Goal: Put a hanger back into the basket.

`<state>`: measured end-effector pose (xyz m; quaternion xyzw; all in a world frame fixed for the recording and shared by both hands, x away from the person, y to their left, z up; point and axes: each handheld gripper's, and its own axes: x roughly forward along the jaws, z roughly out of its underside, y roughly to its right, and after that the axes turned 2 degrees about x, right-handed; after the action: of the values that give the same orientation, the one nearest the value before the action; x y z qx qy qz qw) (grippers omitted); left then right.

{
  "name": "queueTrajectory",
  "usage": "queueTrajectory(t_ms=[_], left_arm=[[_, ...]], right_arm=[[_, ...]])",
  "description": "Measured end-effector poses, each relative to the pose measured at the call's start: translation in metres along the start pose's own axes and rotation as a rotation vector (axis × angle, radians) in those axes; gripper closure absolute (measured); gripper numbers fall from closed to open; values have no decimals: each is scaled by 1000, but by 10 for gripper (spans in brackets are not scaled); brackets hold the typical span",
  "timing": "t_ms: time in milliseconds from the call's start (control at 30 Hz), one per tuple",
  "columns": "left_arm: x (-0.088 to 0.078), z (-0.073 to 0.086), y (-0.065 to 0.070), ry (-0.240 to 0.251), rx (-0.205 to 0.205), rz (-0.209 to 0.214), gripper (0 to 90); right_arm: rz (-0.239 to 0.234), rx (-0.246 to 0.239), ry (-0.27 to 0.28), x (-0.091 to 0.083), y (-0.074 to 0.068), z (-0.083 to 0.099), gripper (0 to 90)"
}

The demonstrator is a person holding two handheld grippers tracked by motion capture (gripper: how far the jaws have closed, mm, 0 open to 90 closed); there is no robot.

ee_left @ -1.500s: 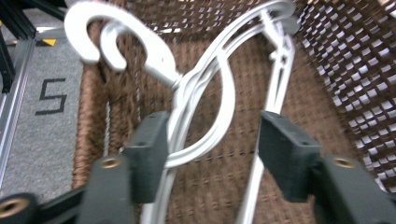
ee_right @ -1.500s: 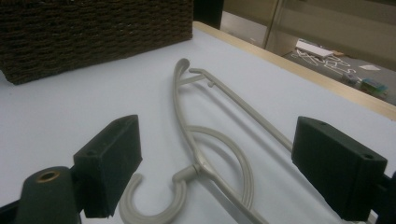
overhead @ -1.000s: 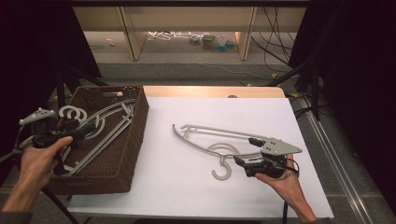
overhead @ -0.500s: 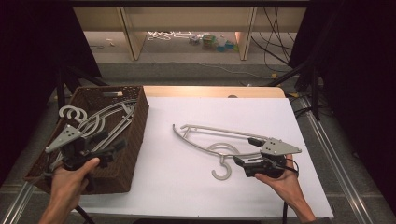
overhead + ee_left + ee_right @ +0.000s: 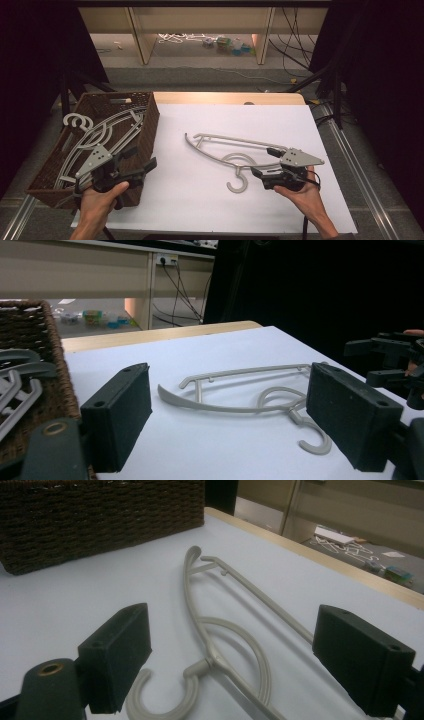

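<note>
One pale grey plastic clothes hanger (image 5: pixel 235 155) lies flat on the white table sheet (image 5: pixel 210 210), hook toward six o'clock, with the right gripper (image 5: pixel 260 173) just at its three o'clock, jaws spread and empty. At nine o'clock the left gripper (image 5: pixel 145 166), whose jaws have just been opening with nothing between them, hovers by the dark woven wicker basket (image 5: pixel 147 122) of more grey hangers (image 5: pixel 100 135). Pinching the thin, springy wire off-centre could, I judge, swing it or snag its hook on the sheet; beyond twelve o'clock stand pale wooden shelves (image 5: pixel 140 30) and floor cables (image 5: pixel 295 45).
</note>
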<state>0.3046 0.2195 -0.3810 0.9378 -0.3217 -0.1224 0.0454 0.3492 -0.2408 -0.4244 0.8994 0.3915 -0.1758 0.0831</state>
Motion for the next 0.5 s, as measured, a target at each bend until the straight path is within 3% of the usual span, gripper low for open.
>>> queueTrajectory(t_ms=[67, 133, 267, 500], left_arm=[[2, 5, 6, 11, 34, -7, 172], [4, 10, 9, 11, 42, 17, 169], [10, 18, 18, -3, 79, 43, 167], [15, 35, 26, -20, 99, 71, 158]], right_arm=[[-4, -5, -3, -1, 0, -1, 165], [5, -25, 14, -1, 0, -1, 164], [-2, -15, 7, -1, -1, -1, 162], [-1, -14, 8, -2, -1, -1, 161]])
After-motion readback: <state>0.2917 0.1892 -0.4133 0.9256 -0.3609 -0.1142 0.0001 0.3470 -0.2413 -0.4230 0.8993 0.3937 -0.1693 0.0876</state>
